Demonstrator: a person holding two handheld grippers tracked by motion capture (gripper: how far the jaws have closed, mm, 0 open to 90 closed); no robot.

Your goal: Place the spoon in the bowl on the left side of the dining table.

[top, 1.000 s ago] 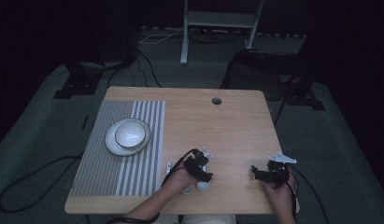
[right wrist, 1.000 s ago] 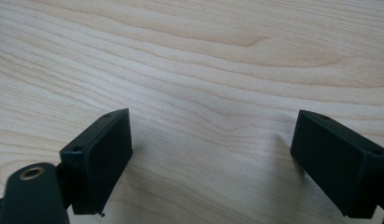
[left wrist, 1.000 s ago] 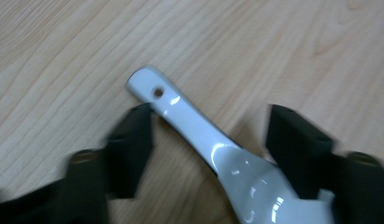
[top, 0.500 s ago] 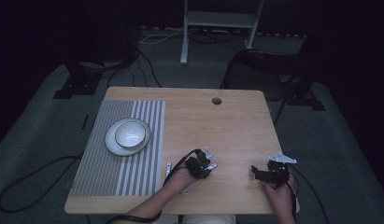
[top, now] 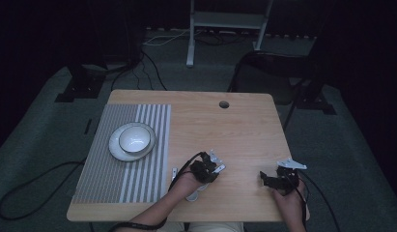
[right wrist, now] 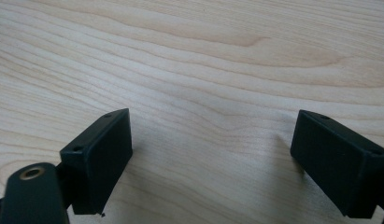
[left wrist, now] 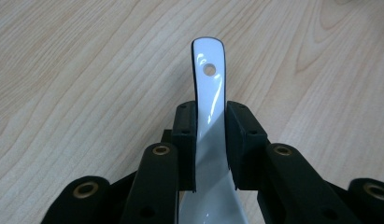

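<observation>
A white ceramic spoon (left wrist: 209, 88) lies on the wooden table (top: 234, 130) near its front edge, handle pointing away along the jaws. My left gripper (left wrist: 211, 140) is shut on the handle, both black pads pressing its sides; the jaws have just been closing around it. In the high view the left gripper (top: 205, 170) sits low over the table, with the spoon's bowl (top: 193, 195) showing under the hand. My right gripper (top: 266, 180) rests at the front right, its jaws wide open (right wrist: 213, 154) over bare wood with nothing between them.
A grey striped mat (top: 123, 179) covers the table's left part and carries a white bowl (top: 135, 140) set in a plate (top: 117, 152). A cable hole (top: 224, 104) lies near the far edge. A small pale object (top: 174, 171) lies by the mat's right edge.
The left gripper's jaws have drawn in around the spoon's handle. Both hands have kept their places.
</observation>
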